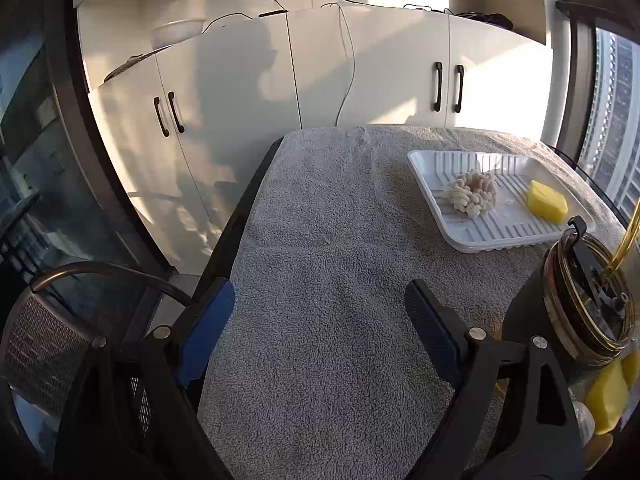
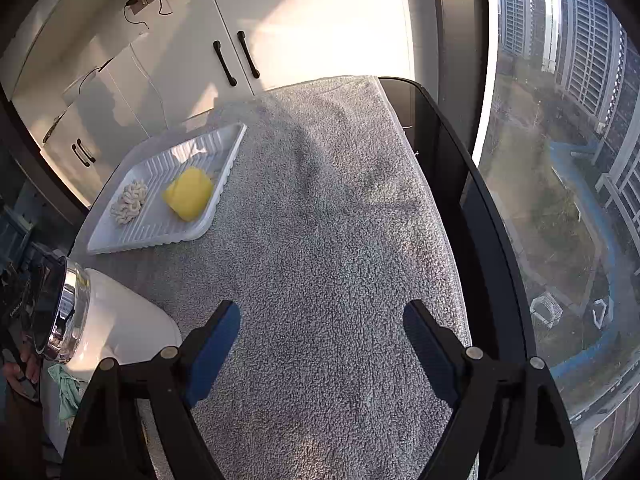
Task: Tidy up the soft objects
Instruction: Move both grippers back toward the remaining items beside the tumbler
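White cabinets (image 1: 380, 72) back the surface, which is covered by a grey towel (image 1: 328, 280). At two o'clock from the left tongs (image 1: 320, 312), a white tray (image 1: 484, 236) holds a yellow sponge (image 1: 547, 202) beside a cream knobbly scrubber (image 1: 474, 194). Both left and right tongs (image 2: 322, 330) gape wide, holding nothing, over bare towel.

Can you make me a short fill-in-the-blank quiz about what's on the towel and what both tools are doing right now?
1. The yellow sponge lies inside the white ____.
2. The cream knobbly soft thing shares the tray with the ____.
3. The tray rests on a gray ____.
4. The left tool and right tool both hold ____.

Missing words: tray; sponge; towel; nothing
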